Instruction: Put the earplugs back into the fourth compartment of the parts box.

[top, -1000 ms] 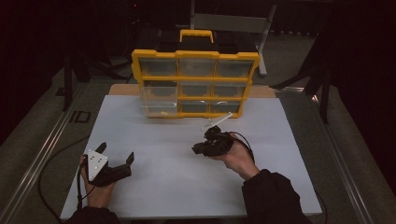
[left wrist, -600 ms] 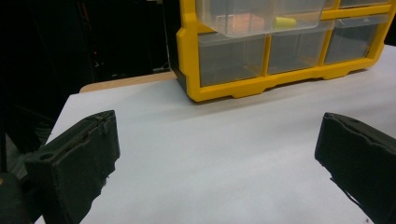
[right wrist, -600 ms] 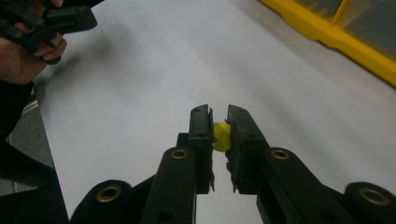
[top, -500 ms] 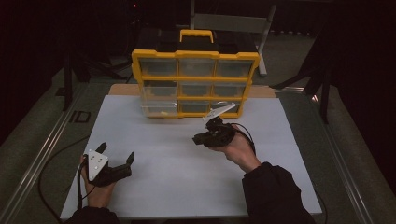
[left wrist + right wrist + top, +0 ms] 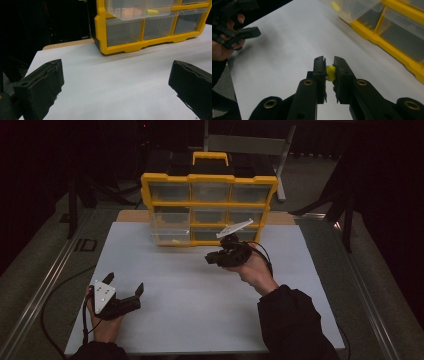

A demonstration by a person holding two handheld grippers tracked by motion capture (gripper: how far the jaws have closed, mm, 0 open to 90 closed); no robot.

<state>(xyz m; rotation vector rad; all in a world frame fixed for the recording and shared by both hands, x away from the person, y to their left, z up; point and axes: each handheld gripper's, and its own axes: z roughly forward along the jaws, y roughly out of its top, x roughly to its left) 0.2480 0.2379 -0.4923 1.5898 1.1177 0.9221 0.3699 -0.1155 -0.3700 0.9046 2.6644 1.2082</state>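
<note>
So the right tool [image 5: 329, 68] has its jaws pinched down on a small yellow piece [image 5: 331, 73], which sits right between the tips, held up off the white desk [image 5: 200, 290]. Just ahead of that tool is the yellow drawer organizer [image 5: 209, 209], and one clear drawer [image 5: 171, 236] in its lower left corner is pulled out, with something yellow lying inside it. The left tool [image 5: 124, 287] is well off to the side of the right one, low over the desk near the front edge, jaws spread wide with nothing between them, pointed toward the organizer.
</note>
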